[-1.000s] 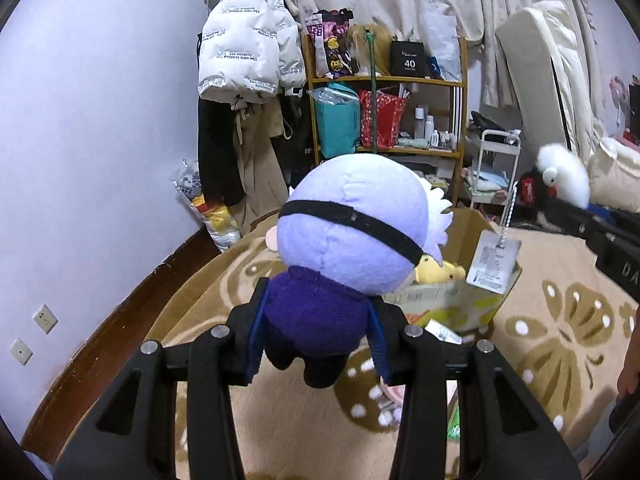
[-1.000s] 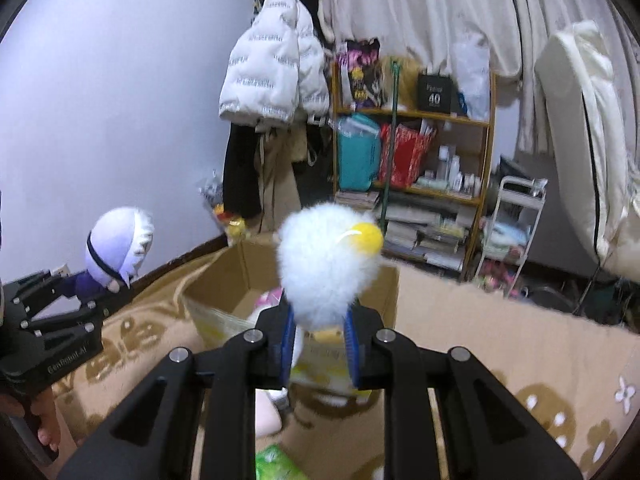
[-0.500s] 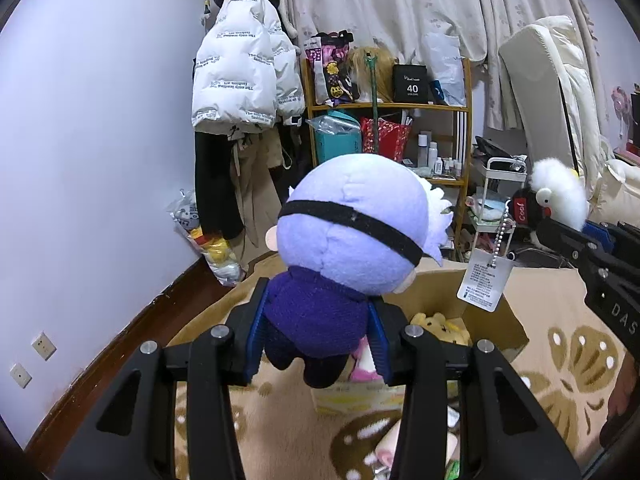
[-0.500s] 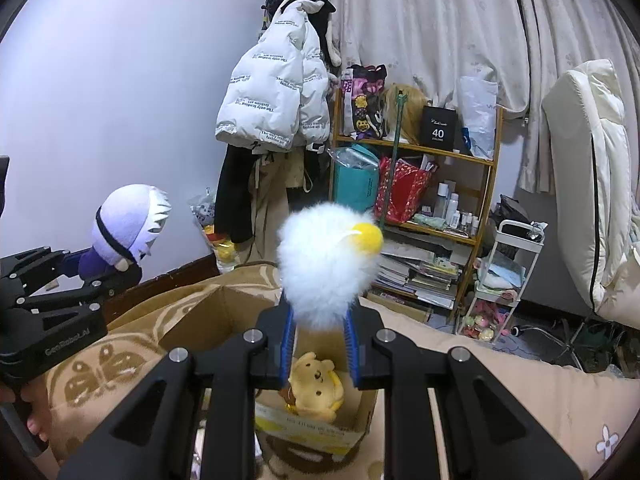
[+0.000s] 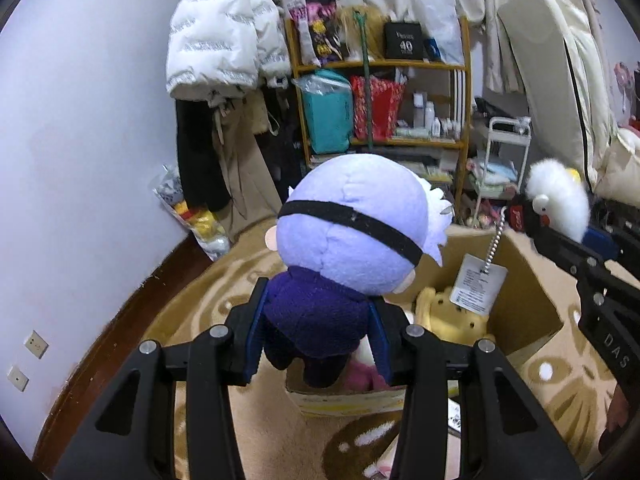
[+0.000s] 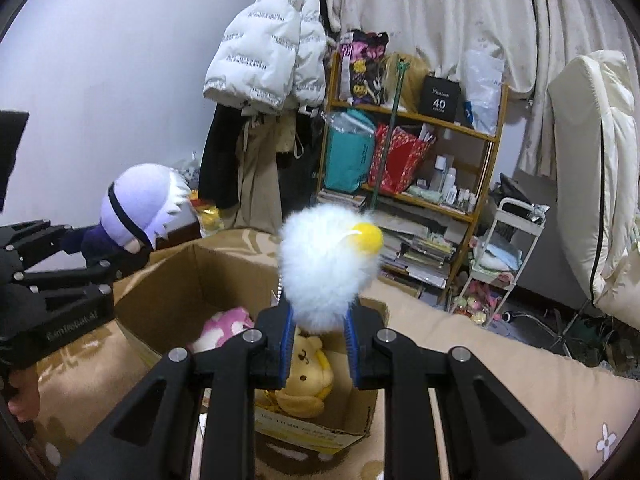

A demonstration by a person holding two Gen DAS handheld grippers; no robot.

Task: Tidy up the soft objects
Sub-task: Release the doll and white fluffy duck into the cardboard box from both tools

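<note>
My left gripper (image 5: 316, 336) is shut on a plush doll (image 5: 348, 240) with a lilac head, black blindfold band and dark purple body, held above the near edge of an open cardboard box (image 5: 524, 304). A paper tag (image 5: 478, 284) hangs from the doll on a chain. My right gripper (image 6: 318, 344) is shut on a fluffy white bird plush (image 6: 326, 260) with a yellow beak, held over the same box (image 6: 188, 280). Inside the box lie a yellow plush (image 6: 302, 376) and a pink-and-white plush (image 6: 224, 324). Each gripper shows in the other's view.
The box stands on a beige patterned blanket (image 5: 240, 280). Behind it are a wooden shelf (image 5: 384, 92) full of bags and bottles, a white puffer jacket (image 5: 220, 36) hanging on the wall, a small white trolley (image 6: 508, 248) and a cream mattress (image 6: 592, 168) leaning at the right.
Both grippers have tilted down and come closer over the box, so its inside and the plush toys in it now show. Both grips are unchanged.
</note>
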